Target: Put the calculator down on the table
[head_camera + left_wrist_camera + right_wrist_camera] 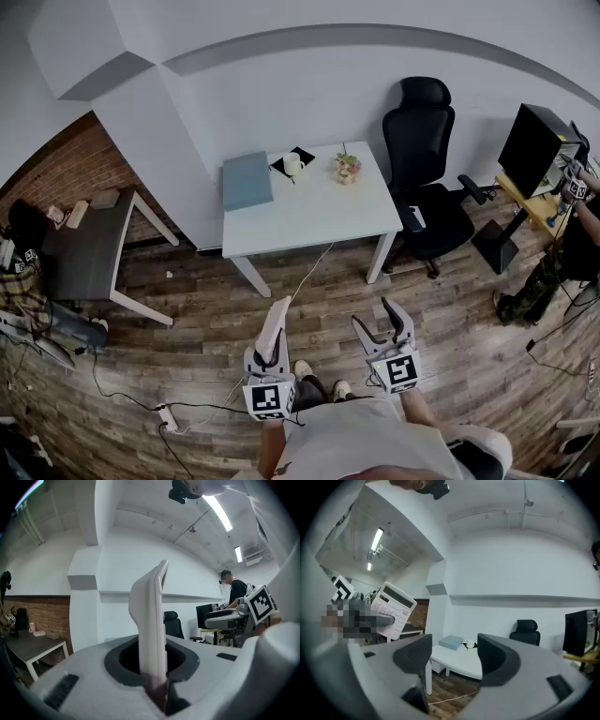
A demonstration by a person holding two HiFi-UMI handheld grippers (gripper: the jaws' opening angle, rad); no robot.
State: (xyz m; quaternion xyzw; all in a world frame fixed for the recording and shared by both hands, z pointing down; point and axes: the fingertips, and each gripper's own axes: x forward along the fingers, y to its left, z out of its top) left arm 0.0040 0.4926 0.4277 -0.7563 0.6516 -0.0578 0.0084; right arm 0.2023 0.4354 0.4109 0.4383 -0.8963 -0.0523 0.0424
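A white calculator [273,328] stands edge-up between the jaws of my left gripper [271,356], which is shut on its lower end; the left gripper view shows it as a thin white slab [152,620] rising from the jaws. In the right gripper view its keys and display [393,609] face the camera at the left. My right gripper [378,325] is open with nothing between its fingers [453,654]. Both are held level over the wooden floor, well short of the white table [309,216].
On the table lie a blue-grey folder [246,180], a mug [292,164] and a small flower pot [347,169]. A black office chair [427,178] stands at its right, a grey desk [89,248] at the left. A cable and a power strip [167,417] lie on the floor.
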